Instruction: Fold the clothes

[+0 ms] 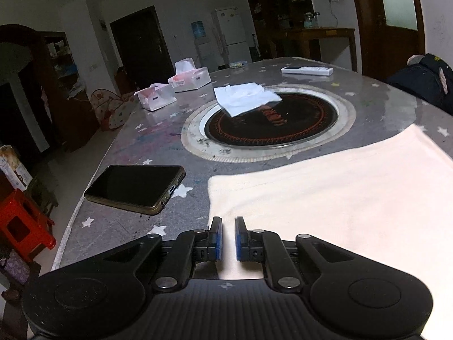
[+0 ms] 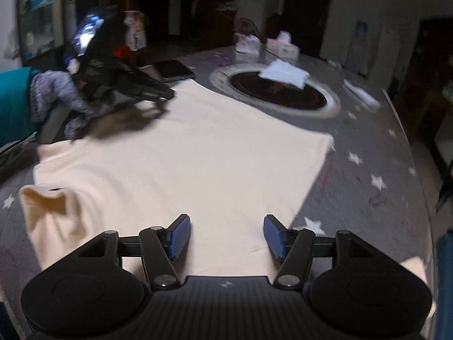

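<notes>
Cream garment point(image 2: 181, 153) flat, no legible writing; left jaws narrowly parted, right jaws spread

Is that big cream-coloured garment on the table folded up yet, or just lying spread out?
Mostly spread out. The cream-coloured garment lies flat across the grey star-patterned table, with only one sleeve rumpled at its edge.
</notes>
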The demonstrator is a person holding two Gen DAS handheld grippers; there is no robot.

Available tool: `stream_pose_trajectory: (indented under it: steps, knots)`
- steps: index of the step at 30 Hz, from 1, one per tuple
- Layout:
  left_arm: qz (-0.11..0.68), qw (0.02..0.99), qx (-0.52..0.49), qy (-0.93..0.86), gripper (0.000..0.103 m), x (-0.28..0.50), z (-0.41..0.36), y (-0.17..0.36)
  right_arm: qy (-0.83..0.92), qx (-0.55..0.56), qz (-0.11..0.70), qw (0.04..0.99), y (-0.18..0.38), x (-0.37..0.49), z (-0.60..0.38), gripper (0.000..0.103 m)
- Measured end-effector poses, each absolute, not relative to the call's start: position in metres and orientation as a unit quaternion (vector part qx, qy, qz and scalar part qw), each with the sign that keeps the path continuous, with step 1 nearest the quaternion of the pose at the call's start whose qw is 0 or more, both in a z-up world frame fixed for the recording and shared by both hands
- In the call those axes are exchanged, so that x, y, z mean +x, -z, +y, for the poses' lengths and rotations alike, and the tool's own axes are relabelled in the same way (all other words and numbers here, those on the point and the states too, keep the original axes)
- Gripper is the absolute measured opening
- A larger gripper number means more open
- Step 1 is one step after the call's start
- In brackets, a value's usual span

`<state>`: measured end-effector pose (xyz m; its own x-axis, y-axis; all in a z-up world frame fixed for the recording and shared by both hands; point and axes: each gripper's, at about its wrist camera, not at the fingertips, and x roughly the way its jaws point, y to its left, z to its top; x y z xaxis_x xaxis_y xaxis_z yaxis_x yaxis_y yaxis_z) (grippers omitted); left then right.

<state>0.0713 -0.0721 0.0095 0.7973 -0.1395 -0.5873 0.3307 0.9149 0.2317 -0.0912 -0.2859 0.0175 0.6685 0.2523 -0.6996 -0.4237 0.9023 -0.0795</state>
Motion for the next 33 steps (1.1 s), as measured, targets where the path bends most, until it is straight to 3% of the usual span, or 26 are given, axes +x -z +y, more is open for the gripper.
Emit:
stream_pose_trajectory:
  steps: [11,13,18,20,23,33]
  knots:
    - [0.285,0.929,0.138,0.192,0.018,0.012,-0.075,-0.025,-0.340,-0.088,0.353,0.867,-0.038,-0.120,-0.234,0.051]
    - [0.283,0.927,0.138,0.201,0.019,0.001,-0.077,-0.023,-0.347,-0.092,0.357,0.862,-0.034,-0.124,-0.229,0.043]
    - [0.282,0.924,0.148,0.210,0.029,-0.020,-0.079,-0.015,-0.336,-0.113,0.368,0.860,-0.020,-0.125,-0.220,0.009]
    - [0.282,0.924,0.151,0.208,0.032,-0.025,-0.078,-0.013,-0.338,-0.119,0.366,0.859,-0.020,-0.130,-0.218,0.004]
    - [0.281,0.927,0.151,0.199,0.042,-0.028,-0.075,-0.010,-0.354,-0.137,0.364,0.851,-0.022,-0.141,-0.215,0.003]
    - [0.252,0.929,0.183,0.201,0.050,-0.059,-0.083,-0.004,-0.369,-0.138,0.363,0.844,-0.022,-0.166,-0.223,0.007]
